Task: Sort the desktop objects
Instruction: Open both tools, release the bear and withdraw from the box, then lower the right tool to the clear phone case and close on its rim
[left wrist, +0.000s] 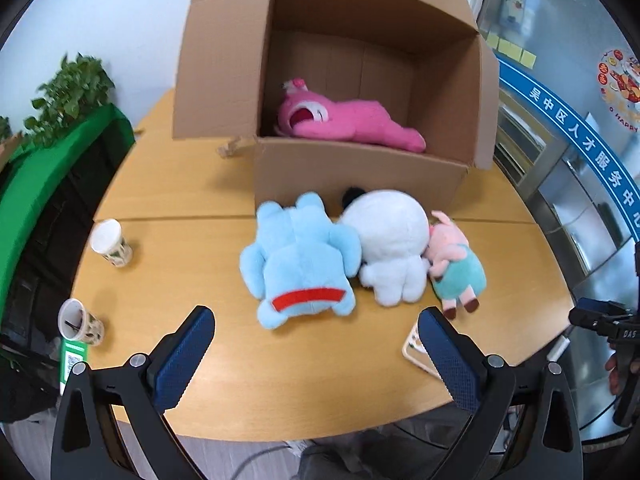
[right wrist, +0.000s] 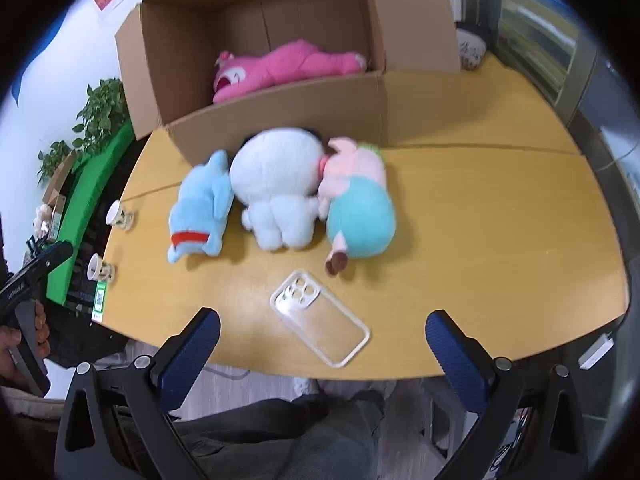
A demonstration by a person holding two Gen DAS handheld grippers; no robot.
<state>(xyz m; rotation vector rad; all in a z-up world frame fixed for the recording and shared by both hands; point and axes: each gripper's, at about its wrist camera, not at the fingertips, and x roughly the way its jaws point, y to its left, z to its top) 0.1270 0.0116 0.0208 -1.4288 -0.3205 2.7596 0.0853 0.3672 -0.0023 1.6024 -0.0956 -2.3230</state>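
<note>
An open cardboard box [left wrist: 352,168] [right wrist: 288,120] stands at the back of the wooden table with a pink plush [left wrist: 348,120] [right wrist: 280,68] lying inside. In front of it lie a light blue plush [left wrist: 300,264] [right wrist: 200,208], a white plush [left wrist: 392,244] [right wrist: 276,188] and a small pig plush in teal [left wrist: 454,260] [right wrist: 356,200]. A clear phone case [right wrist: 320,316] [left wrist: 414,350] lies near the front edge. My left gripper [left wrist: 316,320] is open and empty, just short of the blue plush. My right gripper [right wrist: 322,322] is open and empty over the phone case.
Two paper cups [left wrist: 110,242] [left wrist: 78,322] stand at the table's left edge, with a green card [left wrist: 72,356] beside them. A green partition [left wrist: 60,168] with plants [left wrist: 72,92] is at left. Glass doors [left wrist: 568,160] are at right.
</note>
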